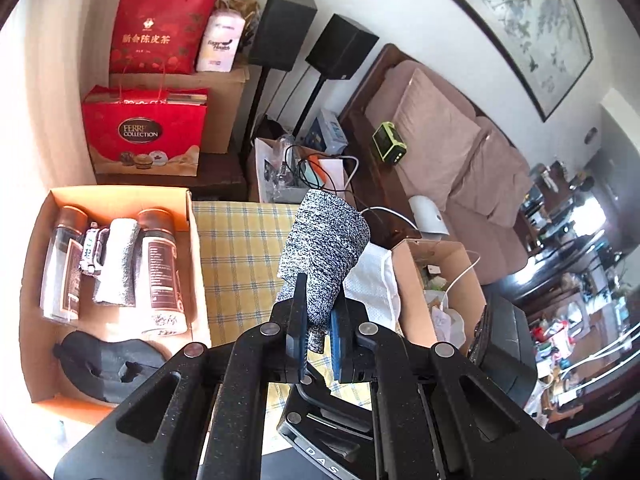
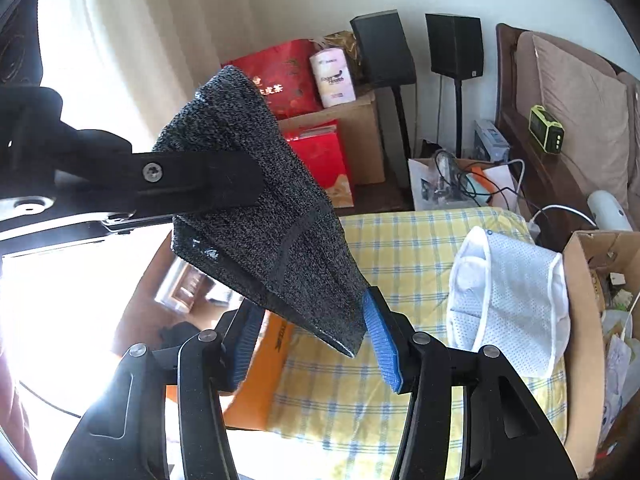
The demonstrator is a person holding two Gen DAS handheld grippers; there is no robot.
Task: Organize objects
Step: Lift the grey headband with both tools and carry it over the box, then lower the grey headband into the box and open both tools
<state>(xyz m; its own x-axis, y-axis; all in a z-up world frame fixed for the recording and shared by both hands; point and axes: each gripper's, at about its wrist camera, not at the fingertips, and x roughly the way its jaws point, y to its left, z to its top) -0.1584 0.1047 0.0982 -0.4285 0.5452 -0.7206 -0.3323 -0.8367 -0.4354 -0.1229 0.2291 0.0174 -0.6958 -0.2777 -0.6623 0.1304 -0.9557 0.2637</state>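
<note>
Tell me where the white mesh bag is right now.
In the right wrist view the white mesh bag lies on the yellow checked cloth, at its right side, against the open cardboard box.

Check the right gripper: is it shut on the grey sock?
Open. The right gripper's blue pads stand apart, the grey sock hanging between them; the left gripper pinches it.

Two black speakers (image 1: 312,40) on thin stands stand against a white wall. To their left, a red gift bag (image 1: 160,30) and a white paper roll pack (image 1: 220,40) sit on a brown carton (image 1: 224,108). A brown cushioned sofa (image 1: 460,152) runs along the right, with a green-edged device (image 1: 389,143) on its wooden arm. A framed ink painting (image 1: 520,20) hangs above the sofa.
</note>
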